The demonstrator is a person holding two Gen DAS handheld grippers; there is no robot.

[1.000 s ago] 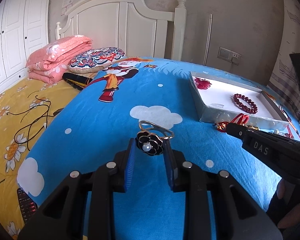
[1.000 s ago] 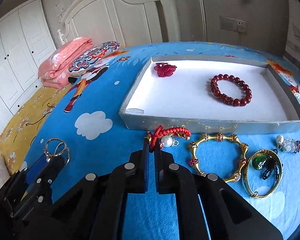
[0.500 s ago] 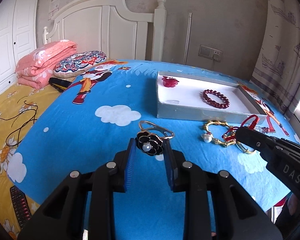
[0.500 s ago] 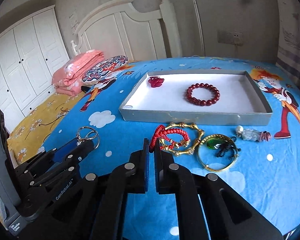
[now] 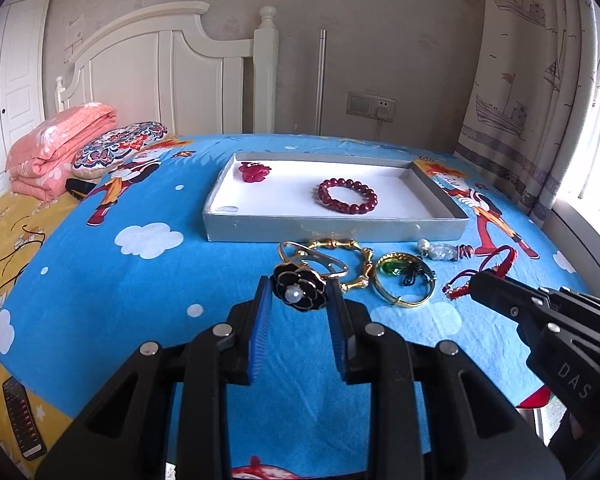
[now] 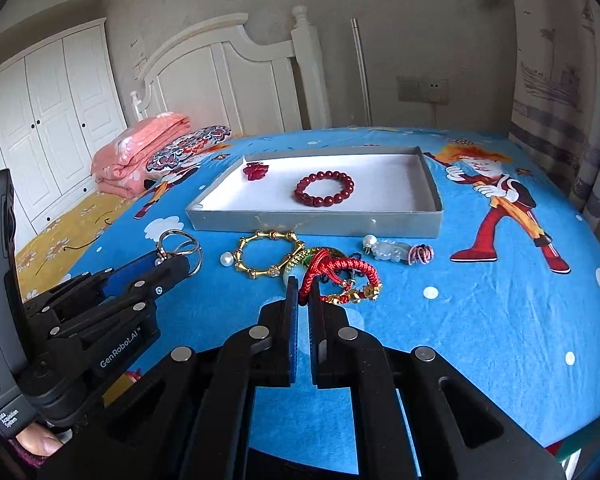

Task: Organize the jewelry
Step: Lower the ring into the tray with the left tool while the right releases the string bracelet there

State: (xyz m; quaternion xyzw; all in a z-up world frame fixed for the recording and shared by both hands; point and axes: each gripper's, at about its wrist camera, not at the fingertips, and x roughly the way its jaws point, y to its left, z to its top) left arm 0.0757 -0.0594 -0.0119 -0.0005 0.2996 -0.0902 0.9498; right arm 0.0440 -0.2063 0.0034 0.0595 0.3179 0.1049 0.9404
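My left gripper (image 5: 300, 294) is shut on a black flower keyring with a pearl centre (image 5: 299, 291), held above the blue bed cover. My right gripper (image 6: 304, 284) is shut on a red braided cord bracelet (image 6: 340, 272), lifted off the cover; it also shows in the left wrist view (image 5: 496, 264). A grey tray (image 6: 312, 222) lies beyond, holding a red bead bracelet (image 6: 324, 189) and a red flower piece (image 6: 256, 170). In front of the tray lie a gold bangle (image 6: 268, 254), a green-and-gold bangle (image 5: 404, 280) and a pale jade charm with a pearl (image 6: 392, 251).
The bed has a white headboard (image 5: 172, 80). Folded pink bedding (image 5: 56, 148) and a patterned pillow (image 5: 120, 148) lie at the far left. A remote (image 5: 22, 416) and a black cord (image 5: 12, 248) lie on the yellow sheet. Curtains (image 5: 532, 80) hang at the right.
Both grippers have drawn back and up from the bed with their items. The red cord bracelet has come up off the cover, clear of the gold bangle. The tray now looks farther away.
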